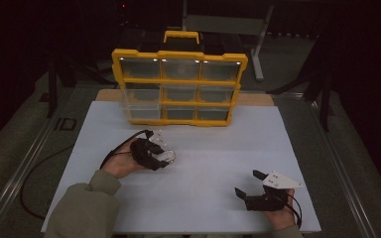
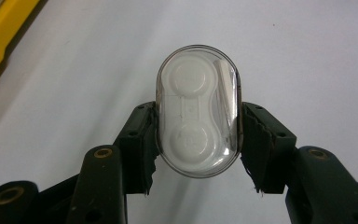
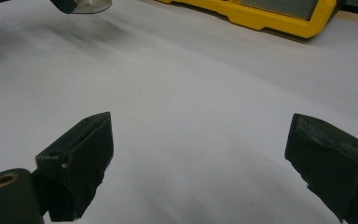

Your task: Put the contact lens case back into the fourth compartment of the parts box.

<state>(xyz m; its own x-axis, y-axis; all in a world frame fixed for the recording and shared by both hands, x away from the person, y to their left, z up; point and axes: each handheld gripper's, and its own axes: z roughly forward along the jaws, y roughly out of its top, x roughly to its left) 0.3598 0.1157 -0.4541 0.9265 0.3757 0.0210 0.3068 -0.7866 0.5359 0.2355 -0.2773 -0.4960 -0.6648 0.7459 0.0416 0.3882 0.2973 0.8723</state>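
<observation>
Left gripper (image 2: 198,135) has the clear case (image 2: 198,109) clamped between its pads, squeezed at both long sides, held above the white board (image 1: 203,148) in front of the yellow organizer (image 1: 178,87). Right gripper (image 1: 252,184) sits near the board's right front corner, jaws spread wide, nothing between them.

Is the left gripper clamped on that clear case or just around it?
Clamped. In the left gripper view both pads press the clear case's long sides, holding it above the white board.
</observation>
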